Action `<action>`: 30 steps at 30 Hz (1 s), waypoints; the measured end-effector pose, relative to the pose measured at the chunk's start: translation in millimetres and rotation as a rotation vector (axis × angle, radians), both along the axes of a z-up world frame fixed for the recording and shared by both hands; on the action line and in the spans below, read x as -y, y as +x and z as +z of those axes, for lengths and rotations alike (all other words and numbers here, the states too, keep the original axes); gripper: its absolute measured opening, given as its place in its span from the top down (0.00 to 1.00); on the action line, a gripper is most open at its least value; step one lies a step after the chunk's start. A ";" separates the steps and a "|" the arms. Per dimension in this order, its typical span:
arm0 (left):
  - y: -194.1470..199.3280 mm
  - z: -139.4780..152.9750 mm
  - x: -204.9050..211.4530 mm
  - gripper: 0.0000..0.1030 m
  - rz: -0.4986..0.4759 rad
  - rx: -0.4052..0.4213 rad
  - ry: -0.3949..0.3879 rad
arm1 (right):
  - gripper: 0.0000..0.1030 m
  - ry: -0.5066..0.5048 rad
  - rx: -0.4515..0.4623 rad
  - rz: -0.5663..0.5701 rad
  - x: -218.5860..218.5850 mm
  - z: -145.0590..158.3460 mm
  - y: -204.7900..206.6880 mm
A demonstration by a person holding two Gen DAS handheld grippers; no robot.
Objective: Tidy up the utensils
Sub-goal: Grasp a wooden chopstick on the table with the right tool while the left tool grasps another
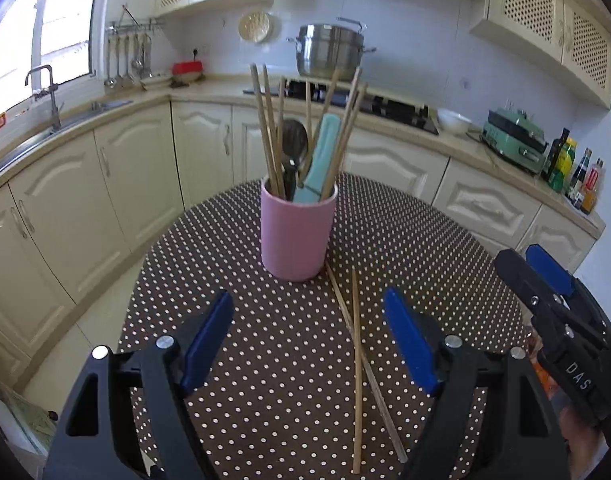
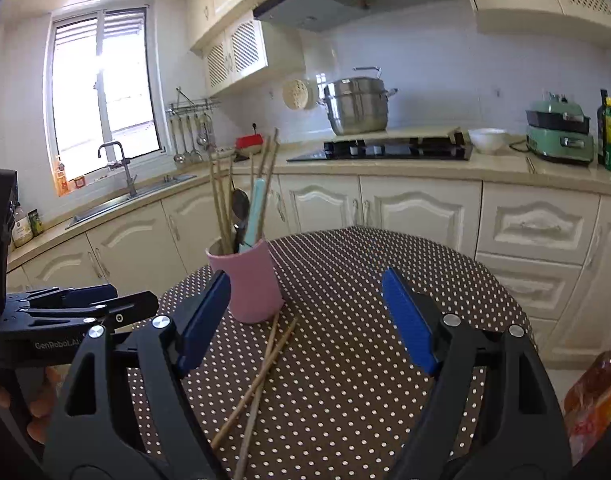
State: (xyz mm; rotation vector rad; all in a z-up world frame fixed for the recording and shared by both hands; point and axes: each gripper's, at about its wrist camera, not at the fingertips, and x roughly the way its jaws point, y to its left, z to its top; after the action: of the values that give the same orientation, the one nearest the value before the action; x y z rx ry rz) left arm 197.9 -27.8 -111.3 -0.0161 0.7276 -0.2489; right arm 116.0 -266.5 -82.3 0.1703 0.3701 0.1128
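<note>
We see a round surface [image 1: 233, 280] under brown cloth dotted white. Near its far edge stands a smooth pink cylindrical cup [image 1: 295, 236] bristling with thin wooden chopsticks [image 1: 265, 128], a pale teal handle [image 1: 321, 160] and a dull metal spoon [image 1: 294, 140] half hidden among them. Two more loose chopsticks [image 1: 356, 356] lie crossed from the cup's foot toward the near edge, their ends cut off. The left hand-held gripper [image 1: 307, 344] and the right hand-held gripper [image 2: 305, 316] both hover released, blue pads spread, grasping nothing.

Left claw [image 1: 307, 344] and right claw [image 2: 305, 320], both wide apart, empty.
</note>
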 end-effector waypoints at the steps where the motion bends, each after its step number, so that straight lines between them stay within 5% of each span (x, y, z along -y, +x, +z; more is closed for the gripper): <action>1: 6.6 -8.6 5.9 0.26 -0.016 -0.025 0.004 | 0.25 0.015 -0.030 -0.007 5.9 -9.4 4.8; 7: 41.5 -58.8 16.2 0.26 -0.016 -0.209 0.011 | 0.25 0.076 -0.215 -0.027 28.7 -53.7 32.6; 17: 40.0 -73.3 -21.5 0.26 0.084 -0.212 -0.007 | 0.26 0.001 -0.415 0.149 -21.9 -80.7 85.5; 20: 40.6 -71.8 -29.8 0.26 0.096 -0.210 -0.005 | 0.54 0.000 -0.489 0.223 -40.2 -87.2 99.8; 25: 42.0 -72.8 -38.1 0.26 0.096 -0.224 -0.024 | 0.73 -0.011 -0.553 0.270 -52.9 -96.6 111.4; 26: 42.7 -73.4 -38.6 0.26 0.095 -0.226 -0.024 | 0.85 -0.007 -0.562 0.278 -52.2 -96.5 112.7; 30: 47.9 -76.3 -32.3 0.26 0.074 -0.236 -0.023 | 0.90 0.006 -0.580 0.305 -46.4 -96.5 117.0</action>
State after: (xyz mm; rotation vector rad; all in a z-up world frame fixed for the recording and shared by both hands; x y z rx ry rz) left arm 245.8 4.5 -187.6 -0.0955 0.9572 -0.1864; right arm 233.0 -220.1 -178.8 0.1496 0.9744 0.3687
